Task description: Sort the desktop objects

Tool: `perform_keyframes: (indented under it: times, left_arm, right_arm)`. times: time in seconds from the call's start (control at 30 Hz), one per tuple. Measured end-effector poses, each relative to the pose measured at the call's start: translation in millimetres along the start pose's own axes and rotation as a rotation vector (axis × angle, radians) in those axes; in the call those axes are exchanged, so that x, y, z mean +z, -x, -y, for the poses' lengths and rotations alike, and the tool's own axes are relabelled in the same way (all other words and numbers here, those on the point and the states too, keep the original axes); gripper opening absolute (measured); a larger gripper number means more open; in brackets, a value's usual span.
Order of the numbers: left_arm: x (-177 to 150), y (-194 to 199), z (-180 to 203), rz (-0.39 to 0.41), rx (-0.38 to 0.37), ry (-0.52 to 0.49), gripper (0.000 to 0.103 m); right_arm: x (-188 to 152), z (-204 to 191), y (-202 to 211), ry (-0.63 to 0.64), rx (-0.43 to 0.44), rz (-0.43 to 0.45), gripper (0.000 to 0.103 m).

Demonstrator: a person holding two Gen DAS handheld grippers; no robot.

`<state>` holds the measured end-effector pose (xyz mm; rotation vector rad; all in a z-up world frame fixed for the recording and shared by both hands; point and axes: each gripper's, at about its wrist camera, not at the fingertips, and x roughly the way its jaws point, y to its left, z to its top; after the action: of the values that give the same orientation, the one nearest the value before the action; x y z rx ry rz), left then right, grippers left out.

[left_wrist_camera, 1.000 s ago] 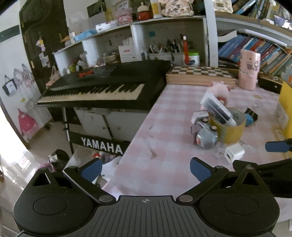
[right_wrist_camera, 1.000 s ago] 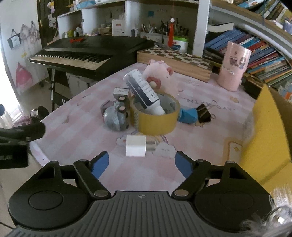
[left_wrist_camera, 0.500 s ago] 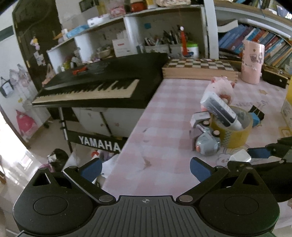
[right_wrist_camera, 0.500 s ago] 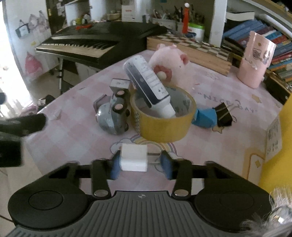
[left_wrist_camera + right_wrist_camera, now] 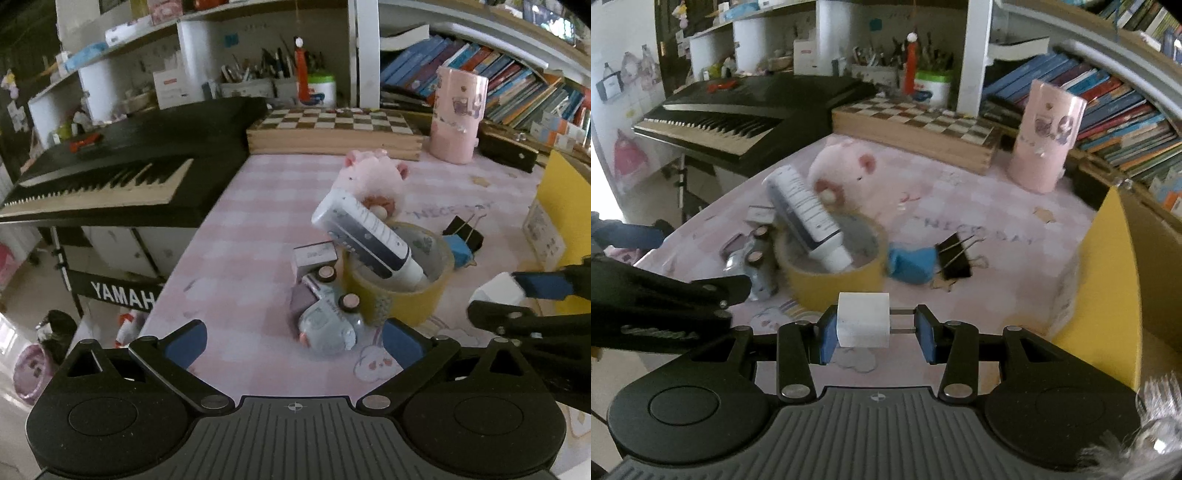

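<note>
Now the right gripper (image 5: 875, 326), angled downward, clamps a smooth white boxy charger (image 5: 863, 319) while the left gripper (image 5: 291, 338) gapes empty.

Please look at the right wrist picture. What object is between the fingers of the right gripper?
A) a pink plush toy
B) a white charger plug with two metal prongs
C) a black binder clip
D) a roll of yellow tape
B. The right gripper is shut on the white charger plug, with one blue pad on its body and the other on its prongs; the binder clip, yellow tape roll and pink plush toy all lie on the table beyond it.
</note>
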<state>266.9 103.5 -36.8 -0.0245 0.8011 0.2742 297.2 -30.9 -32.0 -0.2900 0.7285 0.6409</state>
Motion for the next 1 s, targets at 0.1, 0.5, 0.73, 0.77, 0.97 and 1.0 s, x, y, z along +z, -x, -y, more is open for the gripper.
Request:
perform_keyframes:
  times: [0.1, 0.5, 0.73, 0.77, 0.97, 1.0]
  left_arm:
    - [4, -13, 2, -0.008, 0.005, 0.002, 0.097]
    - [4, -41, 11, -0.045, -0.004, -0.033, 0.049]
    - [2, -34, 8, -0.039, -0.022, -0.015, 0.047]
    - [1, -31, 7, -0.036, -0.027, -0.016, 0.047]
    - [-7, -4, 0, -0.019, -0.074, -0.021, 0.046]
    - [-7, 0, -2, -0.015, -0.081, -0.018, 0.046]
  right_arm:
    - [2, 4, 0, 0.004, -0.01, 0.009, 0.041]
    - [1, 6, -2, 0.012, 0.0, -0.001, 0.041]
    - [-1, 6, 6, -0.001, -0.003, 0.007, 0.041]
    - [-2, 6, 8, -0.006, -0.008, 0.014, 0.041]
    - [-7, 4, 24, -0.045, -0.028, 0.036, 0.041]
    - [-8, 3, 27, -0.052, -0.03, 0.038, 0.041]
